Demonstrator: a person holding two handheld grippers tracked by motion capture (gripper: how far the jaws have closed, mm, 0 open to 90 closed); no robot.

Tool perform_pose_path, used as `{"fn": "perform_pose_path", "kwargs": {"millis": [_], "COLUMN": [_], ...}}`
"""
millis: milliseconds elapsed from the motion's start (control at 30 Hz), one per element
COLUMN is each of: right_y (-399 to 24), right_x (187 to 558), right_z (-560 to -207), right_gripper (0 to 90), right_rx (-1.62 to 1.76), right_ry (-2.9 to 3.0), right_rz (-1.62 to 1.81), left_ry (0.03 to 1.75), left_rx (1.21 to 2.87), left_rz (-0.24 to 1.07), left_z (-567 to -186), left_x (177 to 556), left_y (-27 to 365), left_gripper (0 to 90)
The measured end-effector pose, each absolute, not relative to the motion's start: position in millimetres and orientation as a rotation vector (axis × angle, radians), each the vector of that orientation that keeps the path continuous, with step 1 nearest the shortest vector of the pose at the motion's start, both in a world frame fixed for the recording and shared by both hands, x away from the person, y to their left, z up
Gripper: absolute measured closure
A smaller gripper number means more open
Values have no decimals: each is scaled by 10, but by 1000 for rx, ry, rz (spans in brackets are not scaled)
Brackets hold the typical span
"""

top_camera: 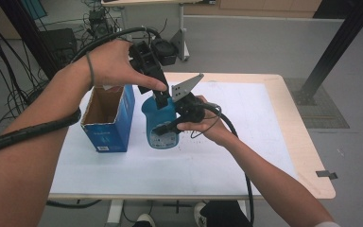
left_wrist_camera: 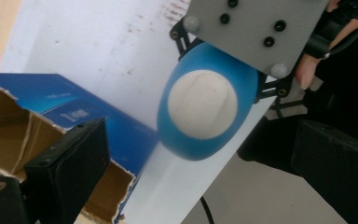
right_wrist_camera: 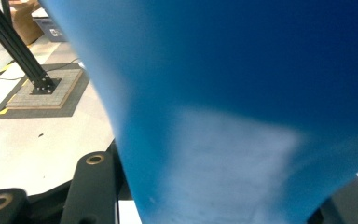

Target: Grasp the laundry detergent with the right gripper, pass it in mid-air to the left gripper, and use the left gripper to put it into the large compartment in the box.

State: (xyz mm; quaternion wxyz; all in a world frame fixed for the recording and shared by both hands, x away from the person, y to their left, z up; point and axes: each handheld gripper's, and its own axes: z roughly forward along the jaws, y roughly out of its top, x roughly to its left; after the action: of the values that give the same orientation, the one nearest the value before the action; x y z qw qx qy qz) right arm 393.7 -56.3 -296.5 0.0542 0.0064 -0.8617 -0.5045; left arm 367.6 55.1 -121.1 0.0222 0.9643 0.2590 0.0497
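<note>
My right jaws clamp the blue bottle while my left jaws gape empty above; descending crooked, they could knock it toward the box at nine o'clock

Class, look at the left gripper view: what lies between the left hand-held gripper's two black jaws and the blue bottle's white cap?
Nothing. In that view the left hand-held gripper stands open, with only bare white table cover before the blue bottle.
</note>
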Motion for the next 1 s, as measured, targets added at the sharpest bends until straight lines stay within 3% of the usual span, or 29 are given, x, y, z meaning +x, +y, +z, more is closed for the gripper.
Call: {"fn": "perform_pose_path", "kwargs": {"millis": [1000], "right_y": [-579], "right_x": [3878], "right_z": [-2970], "right_gripper": [440], "right_rx": [132], "right_ry": [-2574], "right_rz": [-1558], "left_ry": [674], "left_rx": [3073], "left_rz": [81], "left_z": [-1627], "left_x": [3715], "left_y": [450], "left_gripper": [47]}}
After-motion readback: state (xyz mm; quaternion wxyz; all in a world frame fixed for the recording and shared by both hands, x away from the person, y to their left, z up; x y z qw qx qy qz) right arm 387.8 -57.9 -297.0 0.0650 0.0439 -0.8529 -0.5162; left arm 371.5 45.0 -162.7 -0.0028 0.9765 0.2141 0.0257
